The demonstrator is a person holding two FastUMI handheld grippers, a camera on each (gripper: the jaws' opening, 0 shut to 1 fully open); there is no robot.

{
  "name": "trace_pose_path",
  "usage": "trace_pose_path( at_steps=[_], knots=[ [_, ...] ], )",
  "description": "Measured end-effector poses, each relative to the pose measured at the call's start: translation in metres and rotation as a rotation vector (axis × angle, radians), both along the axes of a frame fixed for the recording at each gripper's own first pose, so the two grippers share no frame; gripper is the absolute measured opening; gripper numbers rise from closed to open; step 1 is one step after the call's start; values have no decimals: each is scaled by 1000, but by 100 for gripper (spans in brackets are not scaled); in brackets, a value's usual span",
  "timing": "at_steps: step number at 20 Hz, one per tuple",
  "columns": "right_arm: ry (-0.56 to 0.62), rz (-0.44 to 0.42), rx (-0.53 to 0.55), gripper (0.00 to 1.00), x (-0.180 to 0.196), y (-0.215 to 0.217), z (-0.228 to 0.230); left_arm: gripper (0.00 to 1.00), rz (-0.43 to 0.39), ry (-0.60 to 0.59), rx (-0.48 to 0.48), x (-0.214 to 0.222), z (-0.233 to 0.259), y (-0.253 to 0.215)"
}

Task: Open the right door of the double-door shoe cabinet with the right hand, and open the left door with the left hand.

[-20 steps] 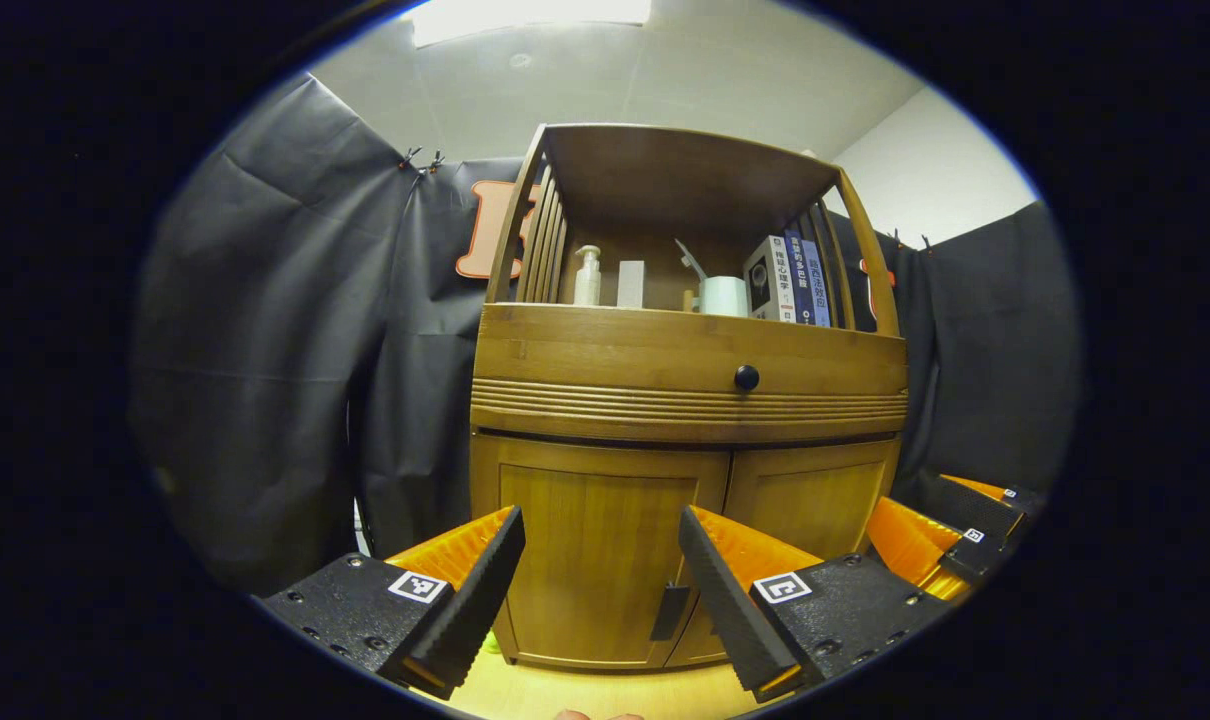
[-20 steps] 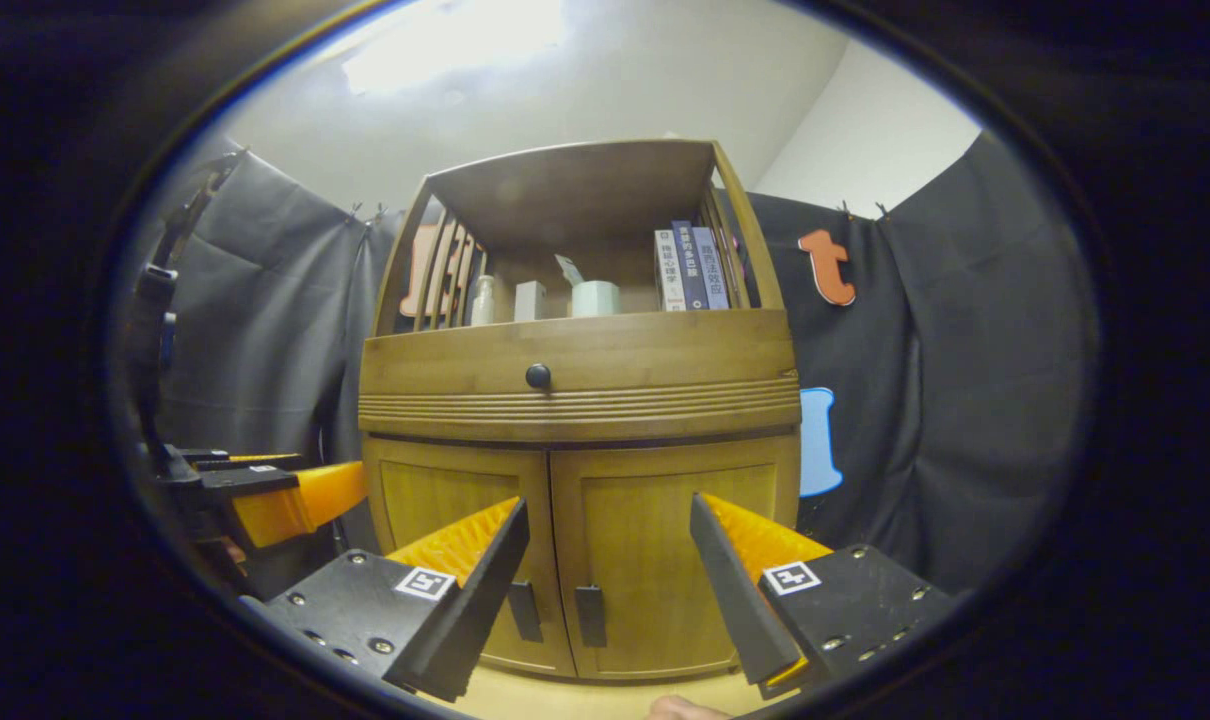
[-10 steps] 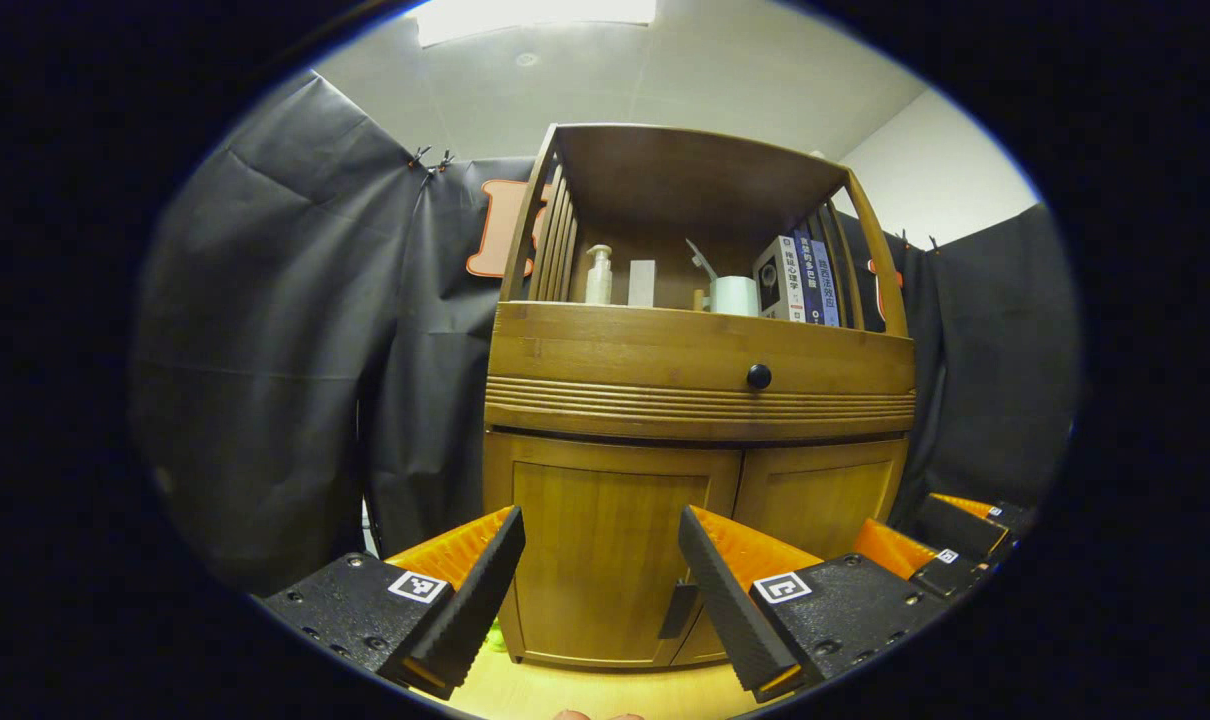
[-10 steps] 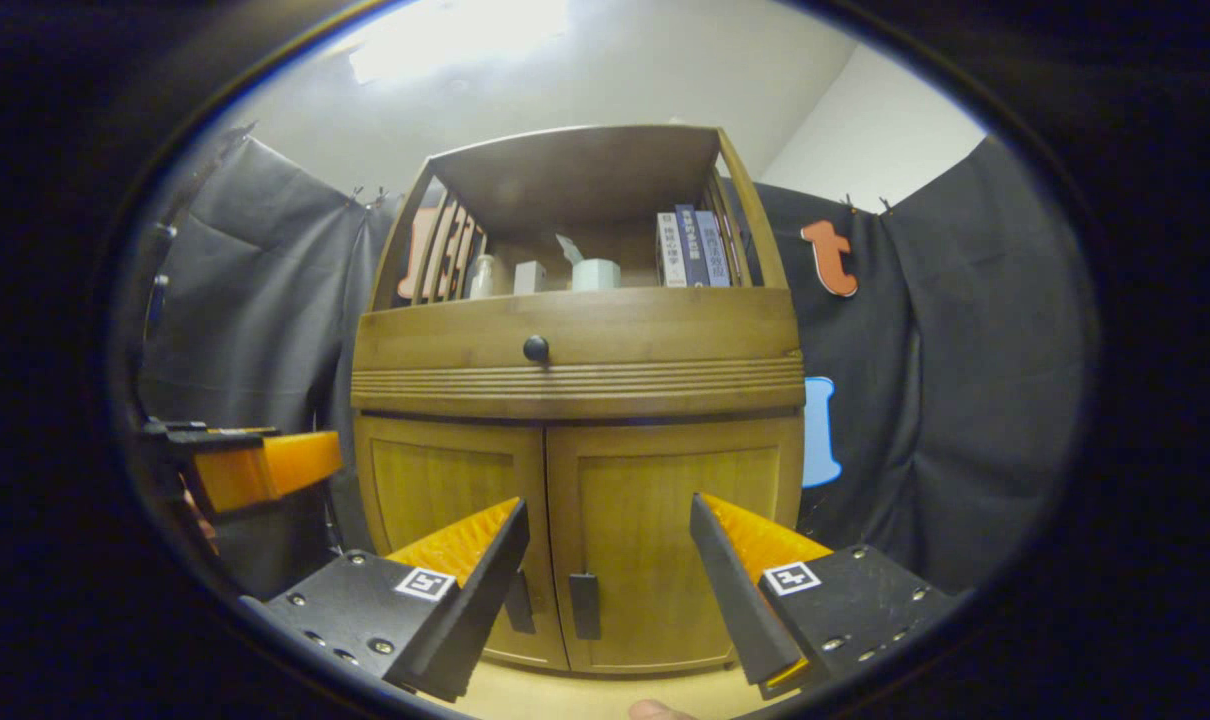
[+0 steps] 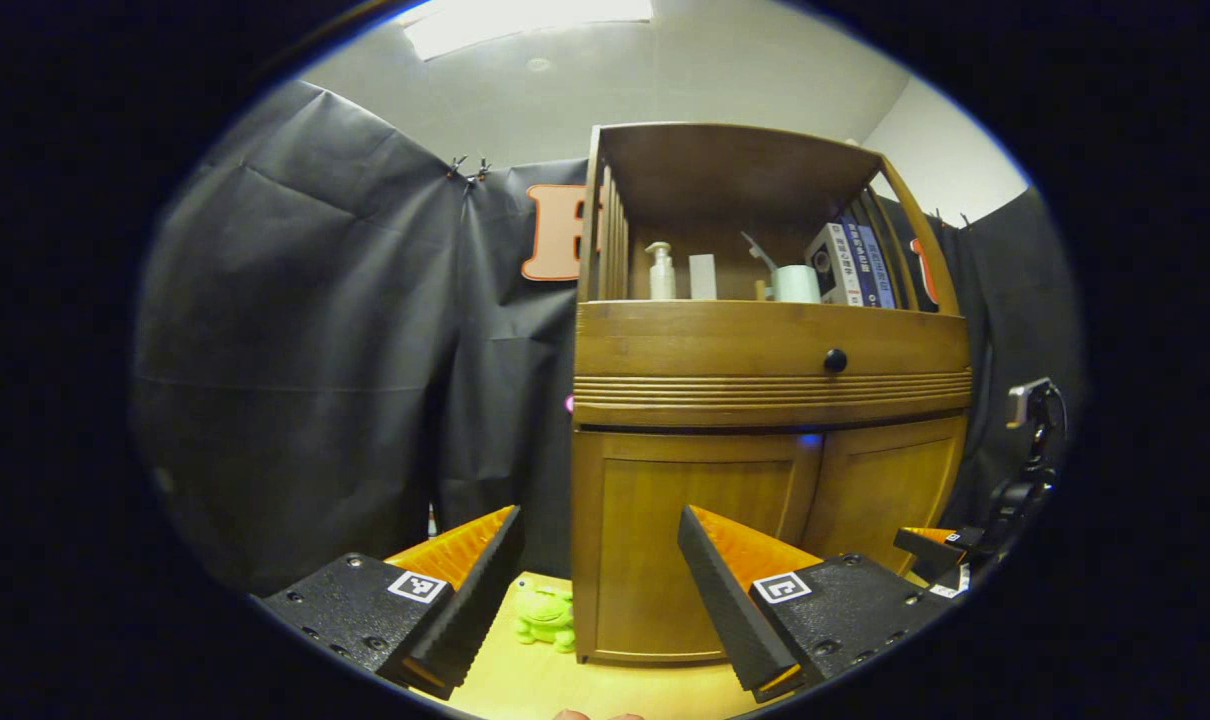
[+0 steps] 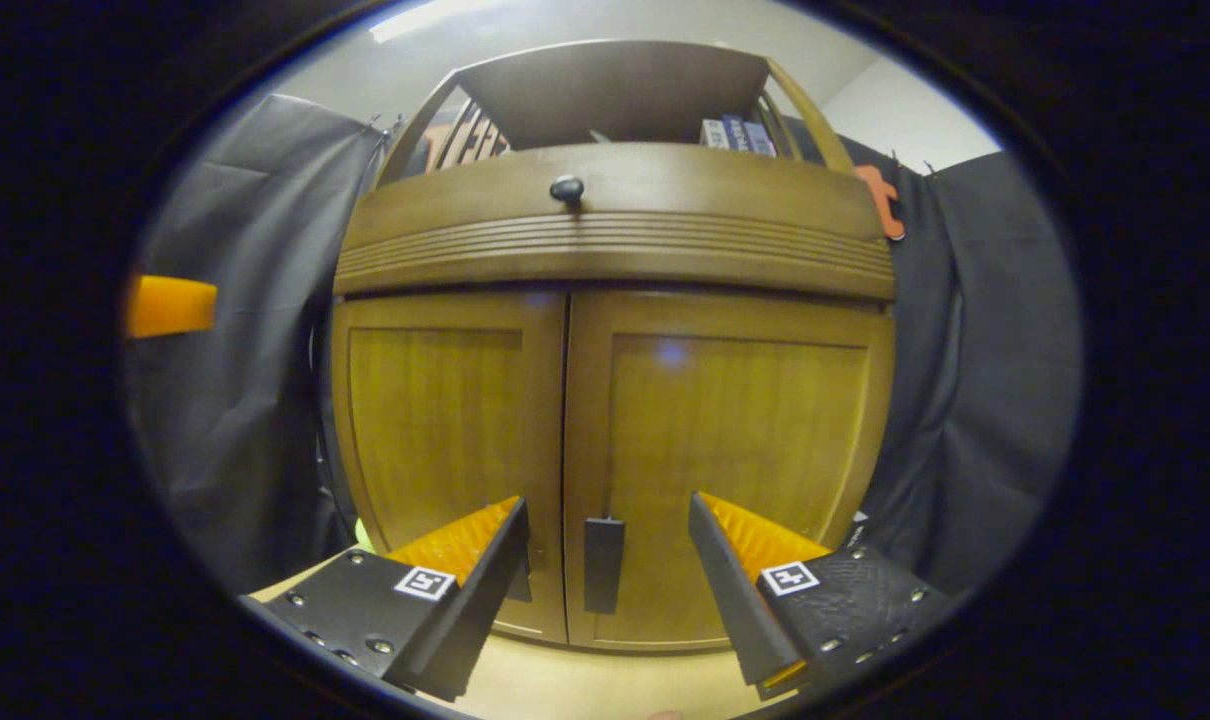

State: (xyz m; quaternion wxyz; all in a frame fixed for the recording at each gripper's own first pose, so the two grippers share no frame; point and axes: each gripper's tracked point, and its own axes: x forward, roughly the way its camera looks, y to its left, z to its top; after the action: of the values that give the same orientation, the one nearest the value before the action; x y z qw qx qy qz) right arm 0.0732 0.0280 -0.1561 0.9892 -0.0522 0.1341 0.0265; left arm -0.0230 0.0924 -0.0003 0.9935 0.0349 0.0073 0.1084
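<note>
R gripper (image 6: 605,590) close up to shoe cabinet (image 6: 615,230), jaws spread wide, nothing held; right door (image 6: 735,470) straight ahead, its dark handle (image 6: 603,563) between the two fingers but farther in, not touched. Left door (image 6: 445,440) just beside, its handle mostly hidden behind R gripper's left finger. Both doors shut, seam vertical at centre. L gripper (image 5: 595,600) farther back and off to cabinet's left side, jaws also wide, empty; in left gripper view the cabinet sits right of centre, left door (image 5: 690,540) partly behind its right finger. R gripper also seen at far right edge of that view, low, near cabinet front. Drawer w/ round black knob (image 5: 835,360) above doors. Open top shelf: pump bottle (image 5: 661,272), white cup (image 5: 796,283), books (image 5: 850,265). Floor light wood (image 5: 545,685); small green frog toy (image 5: 547,617) on it at cabinet's left corner. Black cloth walls round the booth, white ceiling w/ light panel (image 5: 525,12).
</note>
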Motion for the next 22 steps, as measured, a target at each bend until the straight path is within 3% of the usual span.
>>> trace_pose_path(
  at_steps=[1, 3, 5, 8, 10, 12, 13, 20, 22],
  knots=[
    [19, -7, -6, 97, 7, 0, -11, 92, 19, 0, 7, -1, 0, 8],
    [57, -15, -5, 79, 16, 0, -24, 92, 61, 0, 22, -3, 0, 24],
    [91, -31, -7, 70, 28, 0, -40, 92, 94, 2, 28, -3, -1, 36],
    [115, -64, -3, 67, 48, -3, -48, 92, 121, 8, 27, -1, -4, 46],
    [126, -75, 10, 39, 54, -4, -56, 92, 131, 14, 23, 0, -6, 49],
    [118, -101, 33, 40, 63, -5, -61, 92, 131, 17, 20, 1, -7, 49],
    [120, -117, 37, 31, 54, -6, -57, 92, 130, 19, 18, 2, -8, 49],
    [95, -171, 55, 29, 36, -12, -49, 96, 86, 39, 12, 3, -12, 35],
    [94, -184, 55, 27, 26, -13, -48, 92, 67, 42, 12, 2, -12, 30]
  ],
)
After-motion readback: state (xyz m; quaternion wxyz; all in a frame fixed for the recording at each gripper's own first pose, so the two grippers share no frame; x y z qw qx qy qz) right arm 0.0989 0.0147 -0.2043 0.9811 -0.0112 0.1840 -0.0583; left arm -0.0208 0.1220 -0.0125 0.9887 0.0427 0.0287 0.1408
